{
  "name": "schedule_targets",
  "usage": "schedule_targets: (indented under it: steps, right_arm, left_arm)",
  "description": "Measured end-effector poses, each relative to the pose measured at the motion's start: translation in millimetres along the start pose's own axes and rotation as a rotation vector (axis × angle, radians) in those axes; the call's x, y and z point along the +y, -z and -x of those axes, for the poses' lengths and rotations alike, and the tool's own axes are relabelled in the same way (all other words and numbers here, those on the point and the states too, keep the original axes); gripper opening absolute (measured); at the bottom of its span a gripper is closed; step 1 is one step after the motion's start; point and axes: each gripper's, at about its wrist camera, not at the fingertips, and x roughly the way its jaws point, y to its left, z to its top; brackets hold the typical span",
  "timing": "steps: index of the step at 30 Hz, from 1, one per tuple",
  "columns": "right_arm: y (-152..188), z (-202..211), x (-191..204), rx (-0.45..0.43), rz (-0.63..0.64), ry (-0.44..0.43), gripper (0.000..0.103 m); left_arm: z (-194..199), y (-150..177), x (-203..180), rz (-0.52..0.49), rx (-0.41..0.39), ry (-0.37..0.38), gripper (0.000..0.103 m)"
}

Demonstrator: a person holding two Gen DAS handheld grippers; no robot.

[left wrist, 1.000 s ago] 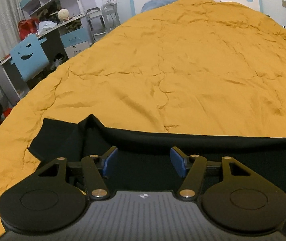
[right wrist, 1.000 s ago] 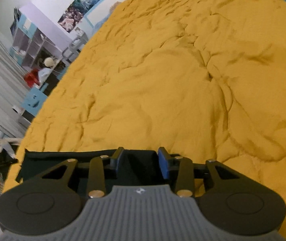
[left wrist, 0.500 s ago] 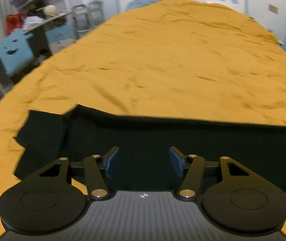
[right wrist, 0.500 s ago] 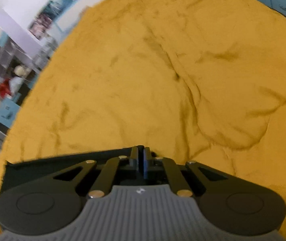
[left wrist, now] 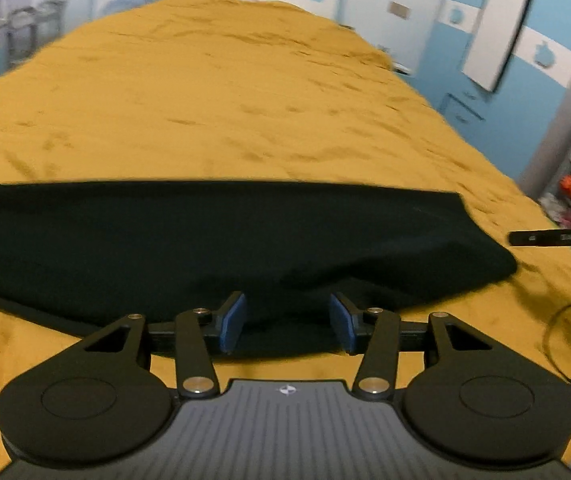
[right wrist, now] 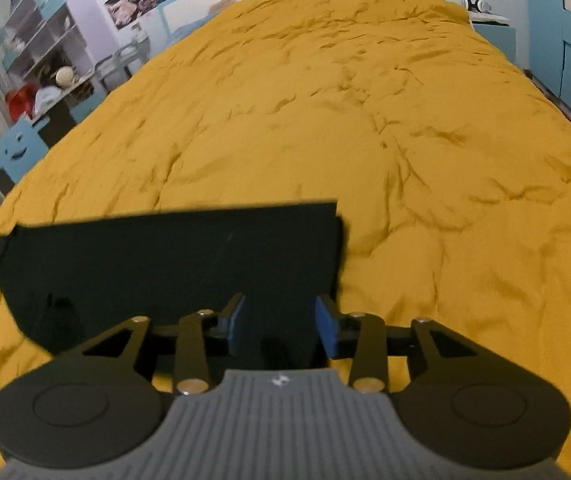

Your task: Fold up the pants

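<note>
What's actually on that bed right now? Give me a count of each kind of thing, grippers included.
Black pants, lying on the spread: 1
Mustard-yellow bedspread: 1
Hand-held grippers with blue pads: 2, the left hand-held gripper closing and the right hand-held gripper opening, each with its jaws apart over the pants, gripping nothing
Total: 4

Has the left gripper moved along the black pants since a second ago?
Yes. The left gripper has swung right along the black pants: the blue smiley chair has left its view, and the pants' right end now shows.
</note>
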Motion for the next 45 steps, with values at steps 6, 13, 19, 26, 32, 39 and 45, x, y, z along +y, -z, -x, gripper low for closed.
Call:
schedule_targets:
  steps: [6, 13, 19, 26, 32, 39, 45]
  right_arm:
    - [29.5, 9.2, -2.1, 0.005, -0.04, 0.021, 0.056]
    - [39.8, -2.4, -21.4, 0.016, -0.157, -0.001, 0.039]
    - [34.7, -0.8, -24.3, 0.016, -0.161, 0.005, 0.0]
    - [38.8, -7.8, -26.0, 0.06, -0.133, 0.08, 0.0]
    - [33.2, 16.9, -1.0, 0.02, -0.019, 0.118, 0.0]
    - [20.1, 16.8, 38.9, -0.012, 0.091, 0.098, 0.027]
    - [18.4, -2.1, 50.7, 0.005, 0.092, 0.119, 0.027]
  left_arm:
    - [-46.3, 9.1, -10.4, 0.074, 0.041, 0.033, 0.062]
    - [-69.4, 10.1, -0.2, 0.24, 0.034, 0.112, 0.019]
    - [-34.3, 14.3, -6.6, 0.206, 0.018, 0.118, 0.004]
    - [-59.2, 53.2, -1.9, 0.324, 0.114, 0.1, 0.003]
    - [-47.4, 58.9, 7.7, 0.343, 0.169, 0.131, 0.004]
    - [21.5, 40.3, 35.0, 0.196, 0.045, -0.047, 0.023]
    - [73.5, 27.1, 108.6, -0.051, -0.008, -0.5, 0.046]
